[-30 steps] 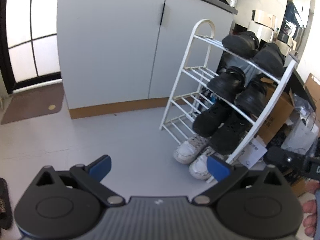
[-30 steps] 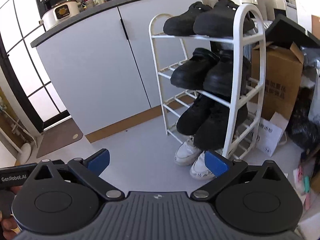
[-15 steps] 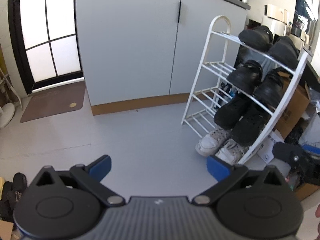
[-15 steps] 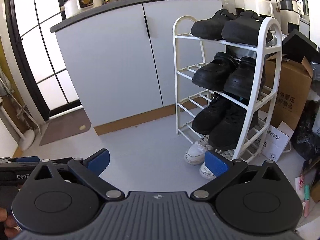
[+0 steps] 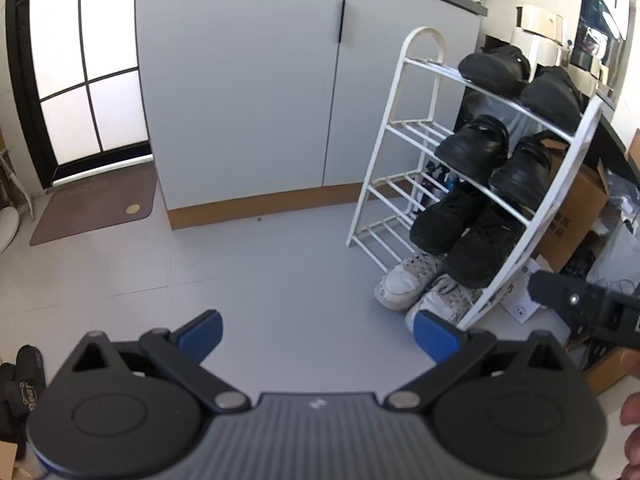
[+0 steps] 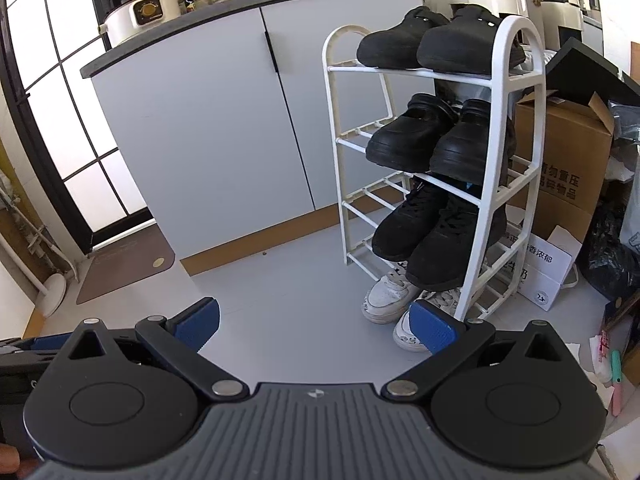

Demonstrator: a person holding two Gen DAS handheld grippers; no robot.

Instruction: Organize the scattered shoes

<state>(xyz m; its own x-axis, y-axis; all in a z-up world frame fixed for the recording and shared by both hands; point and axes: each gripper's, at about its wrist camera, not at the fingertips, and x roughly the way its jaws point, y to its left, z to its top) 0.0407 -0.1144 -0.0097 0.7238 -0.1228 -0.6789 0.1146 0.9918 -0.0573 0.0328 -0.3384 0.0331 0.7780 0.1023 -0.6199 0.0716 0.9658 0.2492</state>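
Observation:
A white wire shoe rack (image 5: 416,46) (image 6: 520,36) stands by a grey cabinet. It holds black shoes (image 5: 494,66) (image 6: 400,46) on the top tier, black clogs (image 5: 474,146) (image 6: 410,136) below, black sneakers (image 5: 444,220) (image 6: 408,224) on the third tier, and white sneakers (image 5: 404,280) (image 6: 386,294) at the bottom. My left gripper (image 5: 318,330) is open and empty above bare floor. My right gripper (image 6: 316,326) is open and empty, back from the rack. Black slippers (image 5: 22,380) lie at the far left floor edge.
The grey cabinet (image 5: 248,92) (image 6: 208,132) stands behind. A brown doormat (image 5: 92,208) (image 6: 124,264) lies by the glass door. Cardboard boxes (image 5: 576,208) (image 6: 568,176) and bags crowd the right of the rack. The other gripper shows at each view's edge (image 5: 580,304) (image 6: 24,354).
Both grippers have pulled back and away from the rack, so it looks smaller and more floor shows. The slippers have come into the left view. Both stay open.

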